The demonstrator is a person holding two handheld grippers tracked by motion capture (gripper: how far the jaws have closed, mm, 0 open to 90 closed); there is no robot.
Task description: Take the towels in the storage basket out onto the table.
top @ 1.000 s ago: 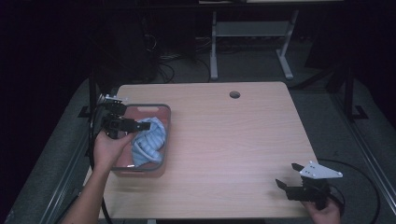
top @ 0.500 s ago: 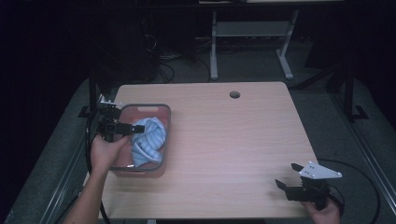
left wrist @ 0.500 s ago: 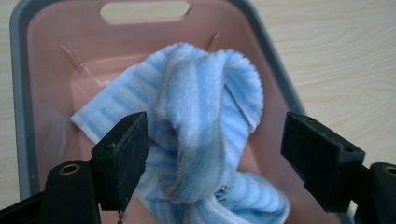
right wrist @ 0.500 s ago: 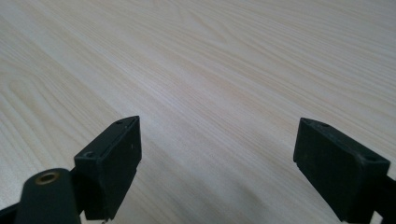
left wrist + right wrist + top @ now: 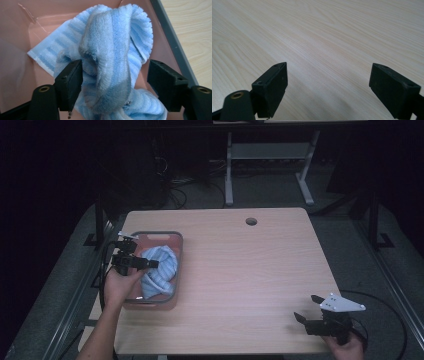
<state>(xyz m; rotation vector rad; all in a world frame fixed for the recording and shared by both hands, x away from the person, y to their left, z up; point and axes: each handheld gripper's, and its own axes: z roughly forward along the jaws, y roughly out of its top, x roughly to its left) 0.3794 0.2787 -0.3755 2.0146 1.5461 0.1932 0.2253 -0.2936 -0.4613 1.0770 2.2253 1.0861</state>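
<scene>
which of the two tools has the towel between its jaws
The left tool, in the pink basin: its jaws straddle the blue striped towel and have just been closing. The right tool has bare table between its open jaws.

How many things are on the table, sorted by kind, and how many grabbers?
Towels: 1, the blue striped towel
Tubs: 1, the pink tub that holds it
Grabbers: 2, the left gripper and the right gripper
Total: 4

Towel [image 5: 117,50] light-blue-and-white striped; bin [image 5: 45,27] pink, grey rim; table [image 5: 250,265] pale wood grain.
</scene>
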